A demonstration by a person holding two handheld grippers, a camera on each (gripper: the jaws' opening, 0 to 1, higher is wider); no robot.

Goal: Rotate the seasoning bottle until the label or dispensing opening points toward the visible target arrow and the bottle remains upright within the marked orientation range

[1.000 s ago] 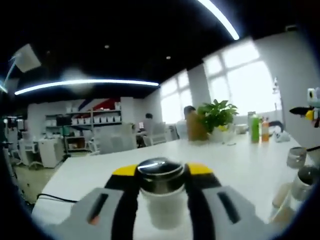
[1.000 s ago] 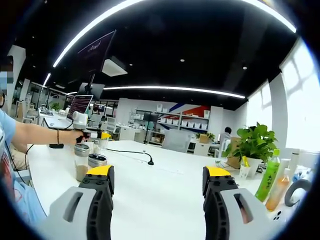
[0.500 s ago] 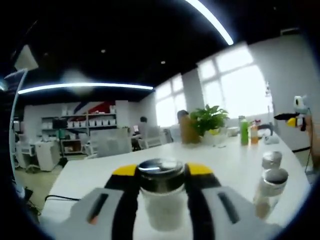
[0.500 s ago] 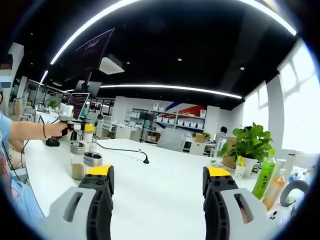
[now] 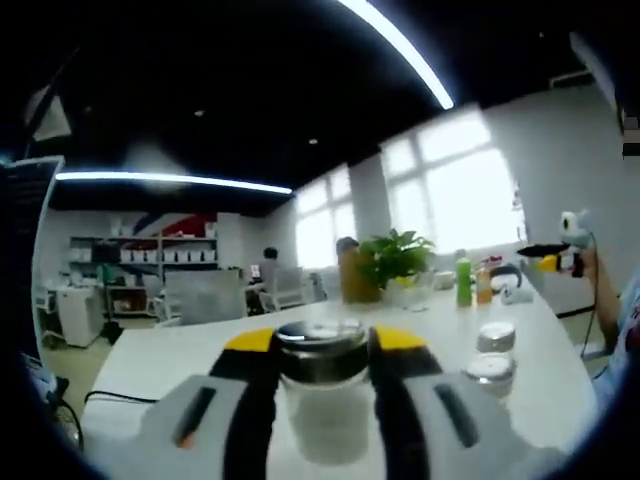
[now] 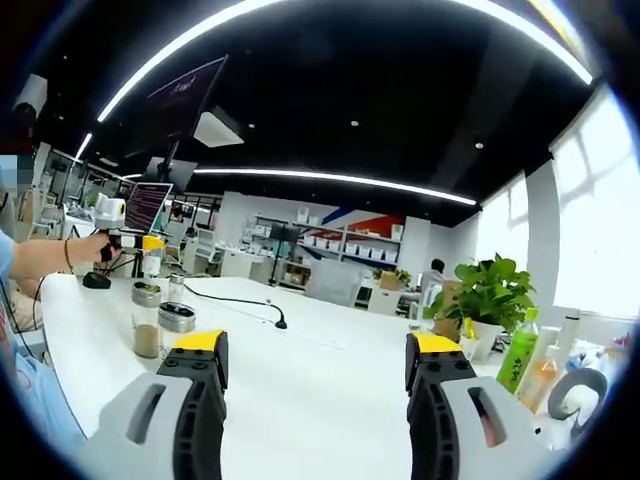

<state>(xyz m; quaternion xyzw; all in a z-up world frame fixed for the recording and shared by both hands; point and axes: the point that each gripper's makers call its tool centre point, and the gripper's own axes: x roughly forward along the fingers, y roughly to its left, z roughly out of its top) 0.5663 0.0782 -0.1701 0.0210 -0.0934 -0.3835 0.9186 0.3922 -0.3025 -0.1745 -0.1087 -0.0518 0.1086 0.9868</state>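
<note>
Steel-capped seasoning bottle [image 5: 322, 385]: low centre of the left gripper view, upright.
Left tongs [image 5: 322, 350]: my jaws are clamped on that bottle just under its cap.
Right tongs [image 6: 316, 370]: my jaws stand wide apart over the white bench [image 6: 300, 385], holding nothing.
Two other jars [image 6: 158, 322]: lower left of the right gripper view, on the bench.
</note>
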